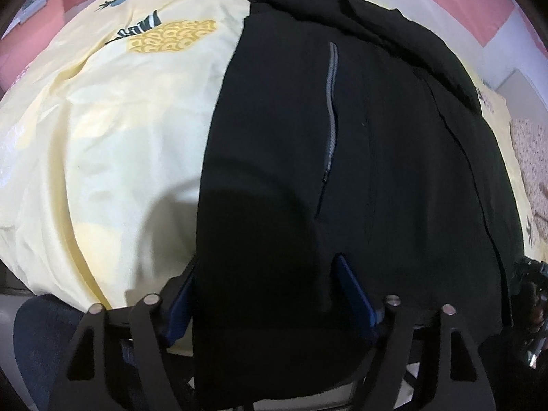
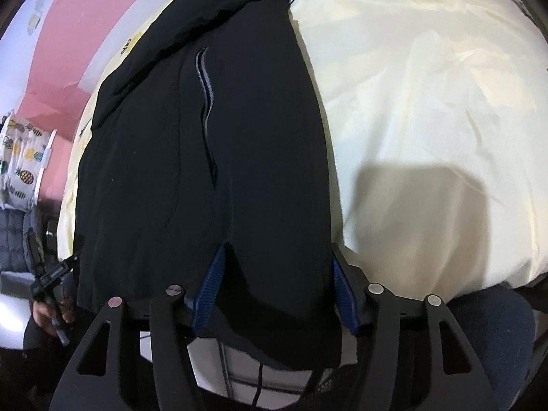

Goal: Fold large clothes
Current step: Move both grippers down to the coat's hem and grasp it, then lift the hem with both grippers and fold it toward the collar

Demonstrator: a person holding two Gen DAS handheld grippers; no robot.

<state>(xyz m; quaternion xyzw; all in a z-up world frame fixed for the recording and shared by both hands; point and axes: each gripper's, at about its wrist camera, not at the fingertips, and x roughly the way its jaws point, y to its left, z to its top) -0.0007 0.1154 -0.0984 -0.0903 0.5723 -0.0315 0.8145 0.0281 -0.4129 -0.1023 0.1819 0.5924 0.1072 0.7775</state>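
Note:
A black garment (image 1: 308, 137) with a grey zipper (image 1: 331, 102) lies lengthwise on a pale yellow bed sheet (image 1: 120, 137) printed with pineapples. Its near hem hangs over the bed's edge. My left gripper (image 1: 267, 260) points down at that hem on the garment's left side, its jaws wide and the cloth lying between the blue pads (image 1: 352, 294). In the right wrist view the same garment (image 2: 205, 137) and zipper (image 2: 207, 96) run away from me. My right gripper (image 2: 278, 246) straddles the hem's right side, jaws apart with cloth between the pads (image 2: 212, 284).
The yellow sheet (image 2: 428, 120) spreads wide to the right of the garment. A person's knees in dark trousers (image 1: 41, 342) (image 2: 496, 325) sit below the bed edge. A hand (image 2: 48, 311) shows at far left. Pink wall (image 2: 85, 34) and pineapple-print fabric (image 2: 24, 157) lie beyond.

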